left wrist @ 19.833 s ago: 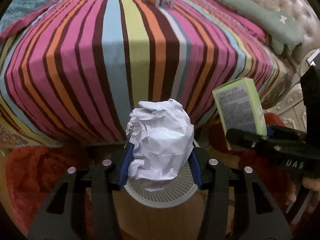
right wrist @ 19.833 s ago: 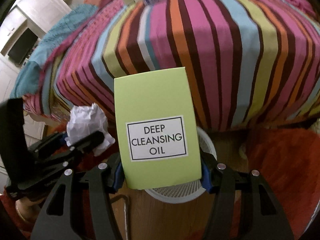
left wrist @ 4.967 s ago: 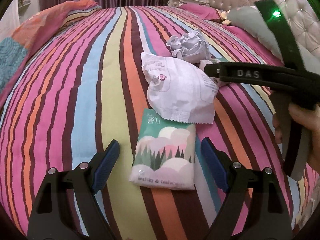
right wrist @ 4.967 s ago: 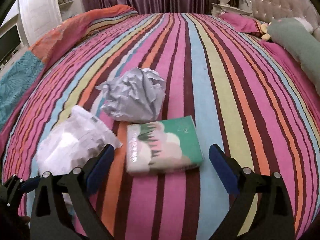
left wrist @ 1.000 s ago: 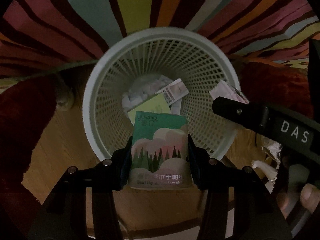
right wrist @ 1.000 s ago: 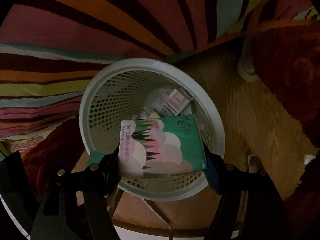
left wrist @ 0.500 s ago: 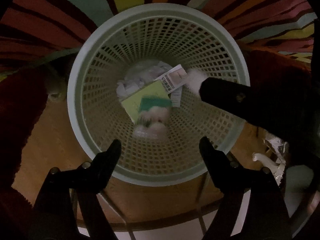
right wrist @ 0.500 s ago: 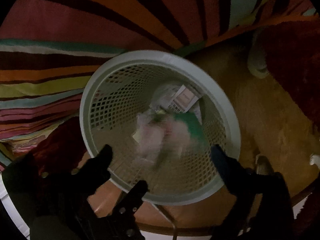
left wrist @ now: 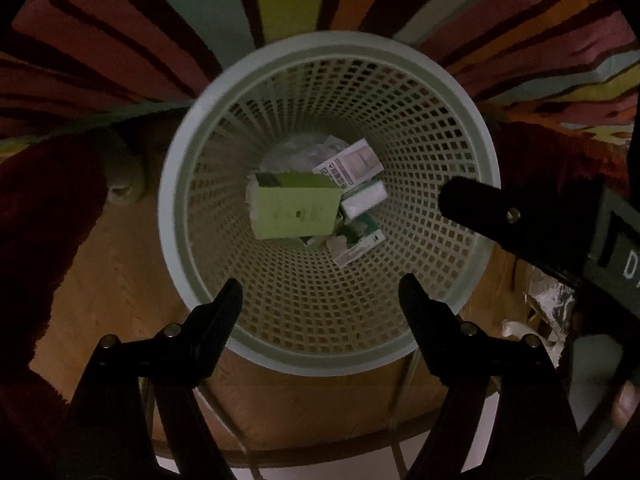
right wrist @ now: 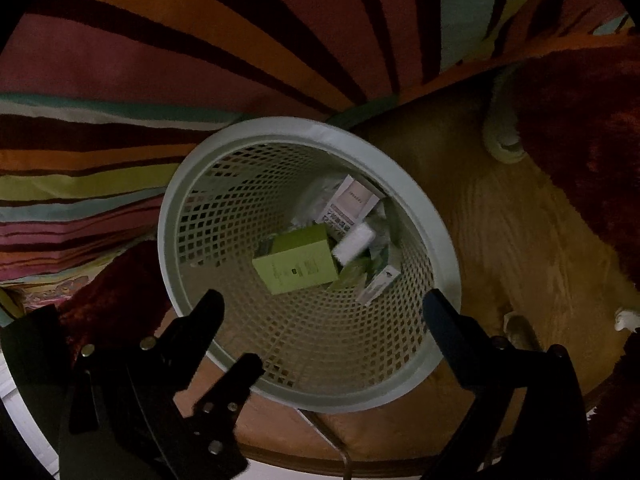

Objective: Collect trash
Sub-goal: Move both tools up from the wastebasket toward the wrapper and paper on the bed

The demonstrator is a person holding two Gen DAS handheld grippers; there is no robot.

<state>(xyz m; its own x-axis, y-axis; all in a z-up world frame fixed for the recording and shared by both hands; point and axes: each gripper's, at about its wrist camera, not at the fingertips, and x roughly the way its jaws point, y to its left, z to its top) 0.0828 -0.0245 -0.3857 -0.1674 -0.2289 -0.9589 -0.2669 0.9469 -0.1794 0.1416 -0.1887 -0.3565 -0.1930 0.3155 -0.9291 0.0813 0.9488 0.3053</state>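
Change: both green-and-white tissue packs dropped into pale mesh plastic wastebasket.
Left claw: spread, empty.
Right claw: spread, empty.
Meaning: this load looks binned.

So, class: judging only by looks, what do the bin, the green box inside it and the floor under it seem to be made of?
Bin: most likely moulded plastic, pale and matte, with a lattice of square holes and a smooth thick rim.
Green box: probably printed card, with flat faces, sharp folded edges and small print.
Floor: wood or a wood-look laminate, with orange-brown grain lines and a slight sheen; which one cannot be told.
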